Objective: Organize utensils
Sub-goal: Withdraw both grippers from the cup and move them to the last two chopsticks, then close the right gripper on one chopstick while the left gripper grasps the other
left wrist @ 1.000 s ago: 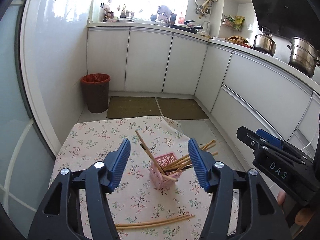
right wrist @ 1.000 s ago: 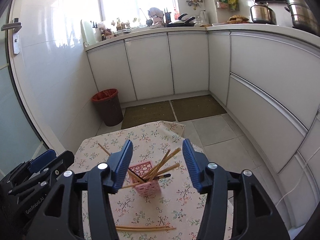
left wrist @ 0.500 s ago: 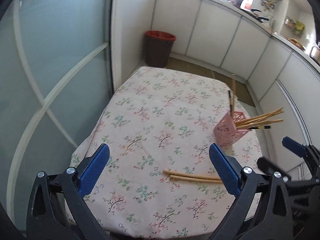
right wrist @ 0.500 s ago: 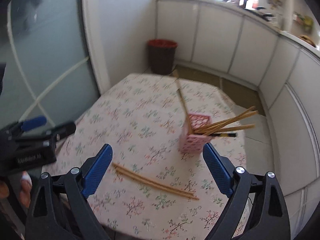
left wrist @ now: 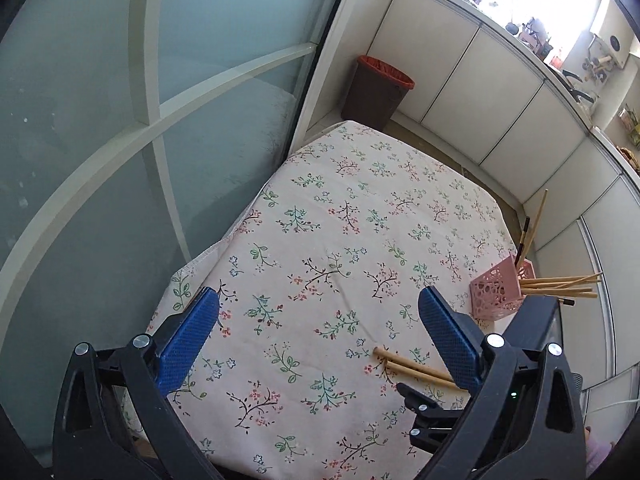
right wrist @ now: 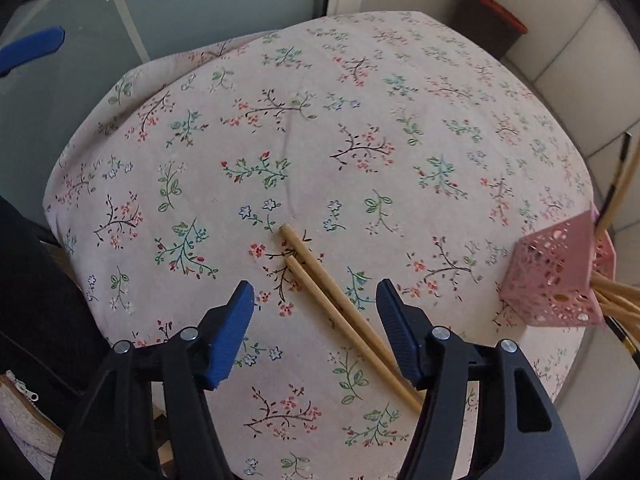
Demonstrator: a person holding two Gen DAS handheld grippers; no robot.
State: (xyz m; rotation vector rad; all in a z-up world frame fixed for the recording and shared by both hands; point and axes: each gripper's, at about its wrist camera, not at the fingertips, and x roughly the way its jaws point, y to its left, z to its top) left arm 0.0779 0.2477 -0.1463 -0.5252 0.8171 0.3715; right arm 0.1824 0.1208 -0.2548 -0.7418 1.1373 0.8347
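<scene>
Floral cloth [right wrist: 320, 128] is covering the surface. The left claw [left wrist: 320, 332] is hanging released over bare cloth, nothing between its pads. The right claw [right wrist: 316, 332] is closing, straddling two loose chopsticks [right wrist: 332, 300] without yet pressing them. The pickup step is in hand. Next: pinching the pair, then carrying it right to the pink holder [right wrist: 556, 276], already holding others.

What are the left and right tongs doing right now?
Left tongs: wide open, empty.
Right tongs: closing, pads not yet on the loose chopsticks between them.
</scene>
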